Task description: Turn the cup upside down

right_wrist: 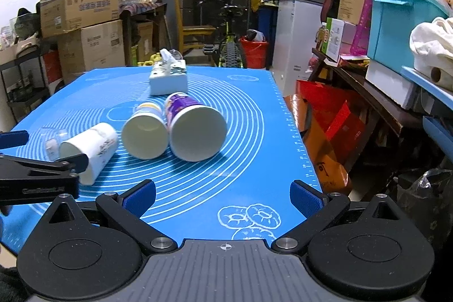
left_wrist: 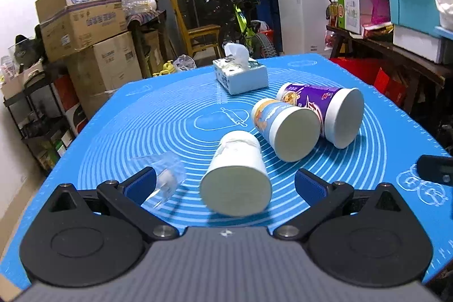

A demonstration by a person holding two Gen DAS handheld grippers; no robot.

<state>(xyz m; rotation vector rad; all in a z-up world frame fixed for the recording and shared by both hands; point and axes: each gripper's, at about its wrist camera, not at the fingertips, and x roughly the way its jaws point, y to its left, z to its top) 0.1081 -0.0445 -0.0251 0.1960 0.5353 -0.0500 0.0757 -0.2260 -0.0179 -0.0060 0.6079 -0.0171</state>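
Three paper cups lie on their sides on the blue mat (left_wrist: 368, 183): a white cup (left_wrist: 236, 177), a blue-and-white cup (left_wrist: 284, 129) and a purple cup (left_wrist: 325, 112). Their mouths face the cameras. My left gripper (left_wrist: 225, 184) is open, its fingers either side of the white cup's mouth, not touching it. My right gripper (right_wrist: 223, 198) is open and empty over the mat's near right part. In the right wrist view the white cup (right_wrist: 90, 150), the blue-and-white cup (right_wrist: 145, 132) and the purple cup (right_wrist: 195, 129) show, with the left gripper's finger (right_wrist: 42, 166) beside the white cup.
A clear plastic cup (left_wrist: 165, 180) lies on the mat left of the white cup. A tissue box (left_wrist: 240, 72) stands at the far side. Cardboard boxes (left_wrist: 85, 27) are stacked at left, a cluttered shelf (right_wrist: 396, 81) at right. The mat's right edge (right_wrist: 294, 132) drops off.
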